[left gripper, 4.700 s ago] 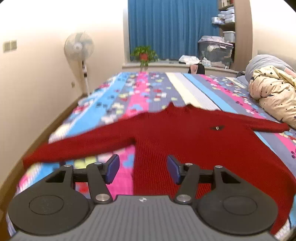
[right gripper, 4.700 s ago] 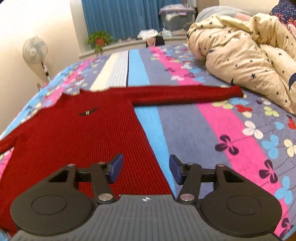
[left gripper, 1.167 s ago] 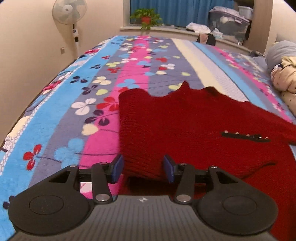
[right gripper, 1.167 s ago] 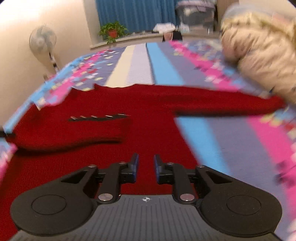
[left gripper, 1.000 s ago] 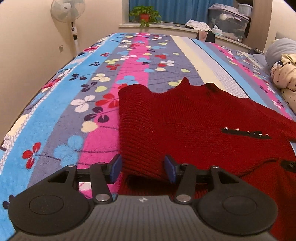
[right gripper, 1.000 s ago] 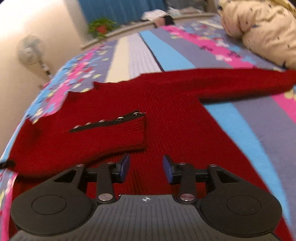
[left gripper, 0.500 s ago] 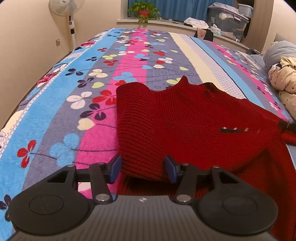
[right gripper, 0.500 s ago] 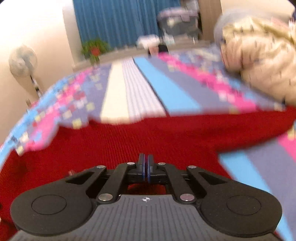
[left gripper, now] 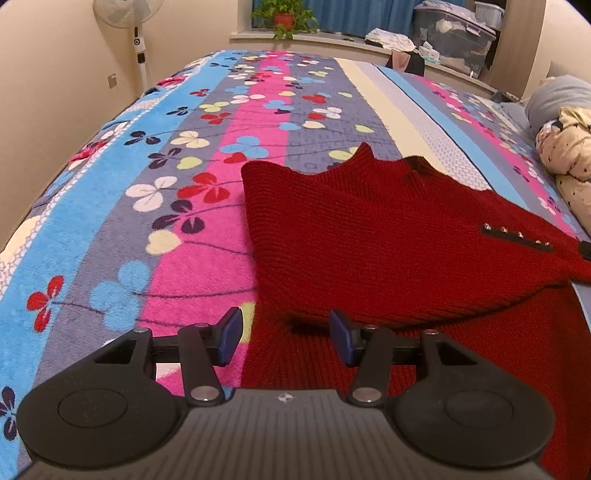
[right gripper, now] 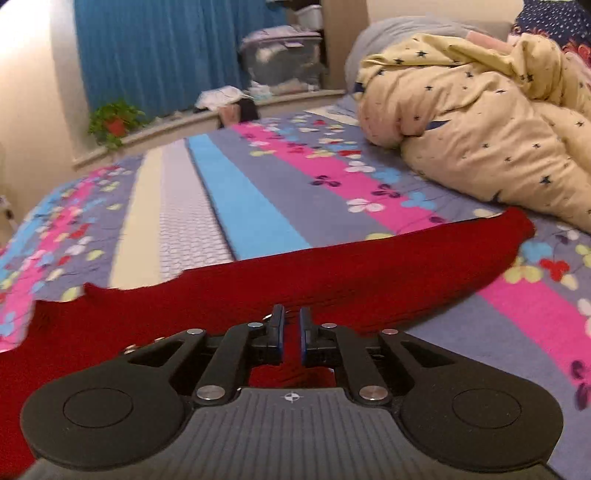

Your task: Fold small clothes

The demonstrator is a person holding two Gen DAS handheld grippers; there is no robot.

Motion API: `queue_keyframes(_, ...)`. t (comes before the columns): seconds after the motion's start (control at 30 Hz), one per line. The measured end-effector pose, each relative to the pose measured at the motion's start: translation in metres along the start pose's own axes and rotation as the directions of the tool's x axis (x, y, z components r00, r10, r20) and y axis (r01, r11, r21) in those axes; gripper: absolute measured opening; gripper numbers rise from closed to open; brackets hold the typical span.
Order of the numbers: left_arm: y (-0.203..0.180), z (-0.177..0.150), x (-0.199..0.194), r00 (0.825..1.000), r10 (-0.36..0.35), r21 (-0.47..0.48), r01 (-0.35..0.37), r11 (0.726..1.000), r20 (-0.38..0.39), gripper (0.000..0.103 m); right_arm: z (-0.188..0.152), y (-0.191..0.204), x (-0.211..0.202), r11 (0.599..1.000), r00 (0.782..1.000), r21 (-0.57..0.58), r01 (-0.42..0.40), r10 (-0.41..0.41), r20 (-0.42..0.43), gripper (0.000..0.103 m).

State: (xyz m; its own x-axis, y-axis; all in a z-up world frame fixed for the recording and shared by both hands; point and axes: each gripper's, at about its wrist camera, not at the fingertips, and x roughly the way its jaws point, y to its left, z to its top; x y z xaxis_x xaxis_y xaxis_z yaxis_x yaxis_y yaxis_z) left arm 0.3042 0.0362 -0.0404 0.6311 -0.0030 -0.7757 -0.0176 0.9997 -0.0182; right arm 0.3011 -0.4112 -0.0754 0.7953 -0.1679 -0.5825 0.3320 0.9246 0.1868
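Sweater (left gripper: pixel 388 240) on bed (left gripper: pixel 177 206)

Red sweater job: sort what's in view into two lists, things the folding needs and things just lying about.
Part of the job:
- red sweater, one sleeve already folded across it
- left gripper, open
- right gripper, jaws opening, red knit between them
- bedspread as the folding surface

Just lying about:
- star-print quilt
- standing fan
- potted plant
- storage bin

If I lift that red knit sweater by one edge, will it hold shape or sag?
The red sweater will probably sag: its folded-over sleeve already drapes limply. The chunky ribbed knit suggests some weight, so a one-edge lift may stretch it. It likely grips rather than slides on the fleecy bedspread.
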Motion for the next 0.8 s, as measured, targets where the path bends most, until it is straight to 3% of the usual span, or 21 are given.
queue_keyframes(0.07,-0.003,-0.002,0.005,1.000,0.004,0.023,-0.003,1.000,-0.014,0.057,-0.005,-0.005,0.011,0.997,0.996,0.019,-0.071,0.072,-0.046,0.008)
queue_keyframes(0.17,-0.003,-0.010,0.021,0.996,0.037,0.047,-0.033,0.998,-0.078,0.057,-0.013,-0.014,0.039,0.999,0.974,0.010,-0.032,0.033,-0.224,0.007)
queue_keyframes(0.27,0.001,-0.013,0.029,0.992,0.038,0.028,-0.035,0.999,-0.116,0.057,-0.008,-0.031,0.033,0.997,0.980,0.046,-0.065,0.072,-0.184,0.008)
queue_keyframes(0.37,0.001,-0.011,0.022,0.996,0.019,0.030,-0.016,0.999,-0.088,0.057,0.002,-0.065,0.023,0.993,0.988,0.090,-0.082,0.093,-0.122,0.015)
queue_keyframes(0.43,-0.003,-0.009,0.017,0.997,0.016,0.042,-0.012,0.999,-0.076,0.057,0.003,-0.089,0.018,0.994,0.995,0.103,-0.042,0.051,-0.091,0.022)
queue_keyframes(0.6,-0.013,-0.009,0.012,0.997,-0.008,0.072,0.014,0.997,-0.072,0.057,0.009,-0.170,0.017,0.978,0.999,0.203,0.036,-0.032,-0.026,0.025)
queue_keyframes(0.67,-0.018,-0.013,0.015,0.997,-0.003,0.108,0.011,0.994,-0.076,0.059,0.009,-0.199,0.020,0.953,0.997,0.296,0.071,-0.069,-0.016,0.031)
queue_keyframes(0.8,-0.030,-0.022,0.023,0.997,0.032,0.191,-0.018,0.981,-0.069,0.066,0.016,-0.244,0.043,0.854,0.996,0.515,0.077,-0.094,0.007,0.052)
